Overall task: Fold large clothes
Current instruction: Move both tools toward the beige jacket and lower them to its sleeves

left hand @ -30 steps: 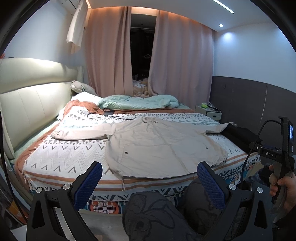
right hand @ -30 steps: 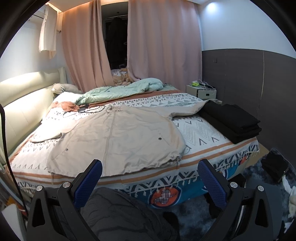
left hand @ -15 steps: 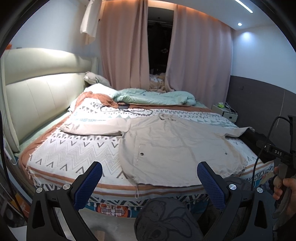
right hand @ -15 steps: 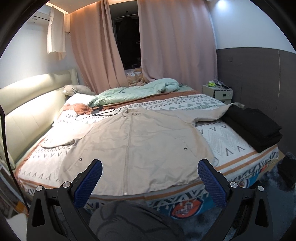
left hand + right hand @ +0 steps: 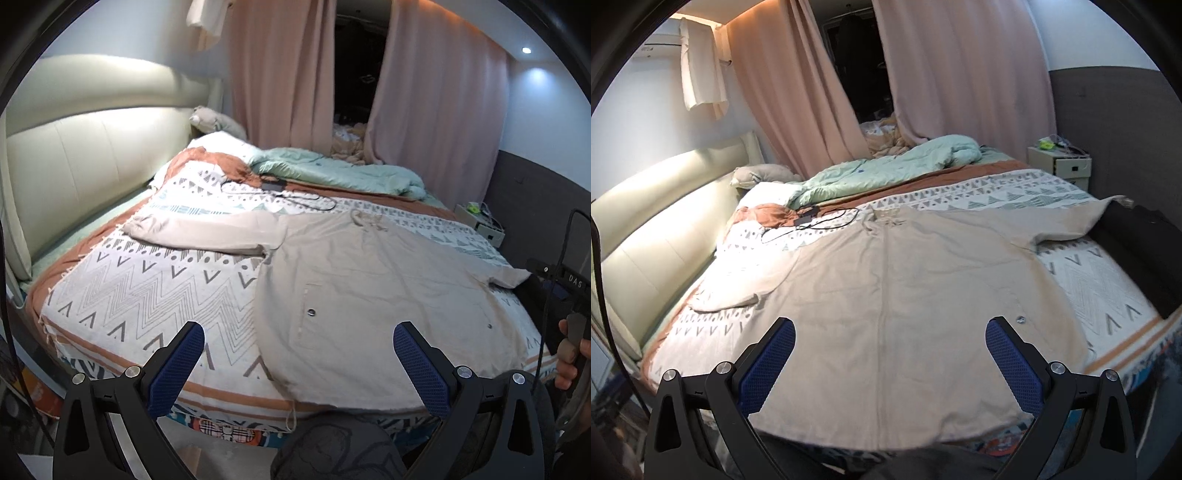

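A large beige coat [image 5: 369,288] lies spread flat on the bed, hem toward me, sleeves stretched out left [image 5: 207,232] and right [image 5: 509,275]. It also fills the right wrist view [image 5: 905,306]. My left gripper [image 5: 299,362] is open and empty, above the bed's near edge at the coat's left hem corner. My right gripper [image 5: 890,363] is open and empty, just above the coat's hem. In the left wrist view the right gripper's handle [image 5: 570,332] shows at the far right, held by a hand.
The bed has a patterned blanket [image 5: 147,288] and a cream headboard [image 5: 74,158] on the left. A mint duvet [image 5: 886,162] and a black charger cable [image 5: 812,221] lie at the far side. Folded black clothes [image 5: 1137,243] sit at the right edge. A nightstand [image 5: 1060,162] stands beyond.
Both grippers have moved forward and closer to the bed; the coat now looms larger. The left view has swung toward the coat's left side. Both grippers stay open.
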Demonstrator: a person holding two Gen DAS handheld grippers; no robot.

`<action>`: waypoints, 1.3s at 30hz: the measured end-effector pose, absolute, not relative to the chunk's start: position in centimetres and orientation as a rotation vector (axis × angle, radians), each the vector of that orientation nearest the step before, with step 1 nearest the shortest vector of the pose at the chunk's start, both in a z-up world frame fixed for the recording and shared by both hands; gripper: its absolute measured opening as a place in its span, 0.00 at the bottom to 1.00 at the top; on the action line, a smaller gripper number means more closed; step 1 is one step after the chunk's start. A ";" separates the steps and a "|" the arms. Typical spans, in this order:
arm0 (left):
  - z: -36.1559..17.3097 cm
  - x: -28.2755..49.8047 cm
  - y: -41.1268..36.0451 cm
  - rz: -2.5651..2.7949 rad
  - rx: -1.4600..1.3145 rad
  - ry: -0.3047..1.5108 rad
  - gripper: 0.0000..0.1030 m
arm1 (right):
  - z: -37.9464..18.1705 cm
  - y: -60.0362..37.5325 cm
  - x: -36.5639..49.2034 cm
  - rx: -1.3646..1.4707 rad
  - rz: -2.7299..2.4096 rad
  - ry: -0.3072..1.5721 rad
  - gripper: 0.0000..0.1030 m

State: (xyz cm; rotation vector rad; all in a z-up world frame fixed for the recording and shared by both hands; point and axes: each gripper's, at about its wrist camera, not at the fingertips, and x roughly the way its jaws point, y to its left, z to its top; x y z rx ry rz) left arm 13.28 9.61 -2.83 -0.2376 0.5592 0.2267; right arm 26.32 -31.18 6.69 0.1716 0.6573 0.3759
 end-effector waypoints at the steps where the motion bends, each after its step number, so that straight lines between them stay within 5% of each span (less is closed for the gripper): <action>1: -3.1 13.9 10.3 0.237 -0.252 0.567 0.99 | 6.6 -30.2 27.5 0.170 0.385 0.666 1.00; 6: -4.6 17.6 14.5 0.320 -0.328 0.607 0.99 | 5.7 -25.9 33.4 0.172 0.441 0.708 1.00; 26: -8.8 27.5 31.7 0.543 -0.481 0.686 0.73 | -2.4 -13.8 47.7 0.080 0.608 0.924 0.98; 34: -10.0 31.7 37.5 0.578 -0.507 0.690 0.73 | -4.6 -10.9 51.7 0.075 0.590 0.977 0.86; 39: -12.2 35.0 41.3 0.579 -0.552 0.728 0.60 | -6.5 -9.2 53.6 0.071 0.593 1.016 0.76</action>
